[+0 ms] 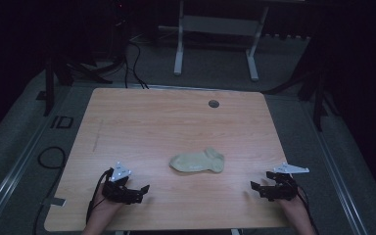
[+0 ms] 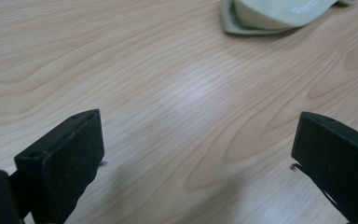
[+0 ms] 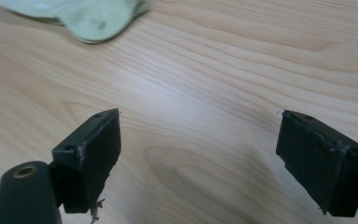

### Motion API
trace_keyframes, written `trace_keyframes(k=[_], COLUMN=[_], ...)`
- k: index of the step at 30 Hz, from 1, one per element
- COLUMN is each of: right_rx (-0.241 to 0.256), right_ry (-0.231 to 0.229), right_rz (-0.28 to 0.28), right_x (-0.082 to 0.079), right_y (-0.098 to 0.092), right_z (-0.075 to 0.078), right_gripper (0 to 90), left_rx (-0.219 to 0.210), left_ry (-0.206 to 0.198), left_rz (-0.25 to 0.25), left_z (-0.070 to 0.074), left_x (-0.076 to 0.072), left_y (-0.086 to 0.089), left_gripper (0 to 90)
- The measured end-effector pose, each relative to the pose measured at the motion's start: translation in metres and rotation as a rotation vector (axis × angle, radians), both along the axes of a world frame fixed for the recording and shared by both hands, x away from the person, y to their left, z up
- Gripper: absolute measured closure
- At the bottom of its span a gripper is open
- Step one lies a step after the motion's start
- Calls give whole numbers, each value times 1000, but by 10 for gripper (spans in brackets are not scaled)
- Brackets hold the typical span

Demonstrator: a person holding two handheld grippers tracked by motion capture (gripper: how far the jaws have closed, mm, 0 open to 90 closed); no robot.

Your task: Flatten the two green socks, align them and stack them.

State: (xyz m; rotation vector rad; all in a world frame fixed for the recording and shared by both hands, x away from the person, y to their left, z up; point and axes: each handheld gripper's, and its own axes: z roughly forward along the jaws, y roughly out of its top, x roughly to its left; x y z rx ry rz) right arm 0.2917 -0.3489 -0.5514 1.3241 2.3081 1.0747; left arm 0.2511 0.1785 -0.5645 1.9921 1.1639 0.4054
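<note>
A pale green sock lies flat near the middle of the wooden table, toe to the left and cuff to the right. My left gripper rests near the front left edge, open and holding nothing, jaws aimed right toward the sock. My right gripper sits near the front right edge, open with bare wood between its jaws. In the left gripper view the sock lies at the top right, beyond the left gripper. In the right gripper view the sock lies at the top left, past the right gripper.
A round grommet hole sits near the table's far edge. Black cables trail on the floor to the left. A white desk frame stands beyond the table. Bare wood lies between the sock and both grippers.
</note>
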Motion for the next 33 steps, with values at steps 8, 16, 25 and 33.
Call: trace_keyframes(k=[8, 16, 25, 33], right_rx=[8, 13, 11, 47], right_ry=[-8, -21, -45, -65], right_rz=[-63, -100, -124, -160], right_x=[-6, -9, -15, -20], right_y=[-15, -24, -32, -40], right_z=[-2, -3, -6, -6], right_gripper=[137, 137, 135, 134], left_rx=[-19, -36, -61, -74], left_ry=[-13, -30, -37, -60], left_rz=[59, 115, 168, 251], left_z=[-1, 0, 0, -2], left_x=[-12, -20, -31, -38], left_y=[23, 46, 66, 84], left_gripper=[26, 26, 26, 26])
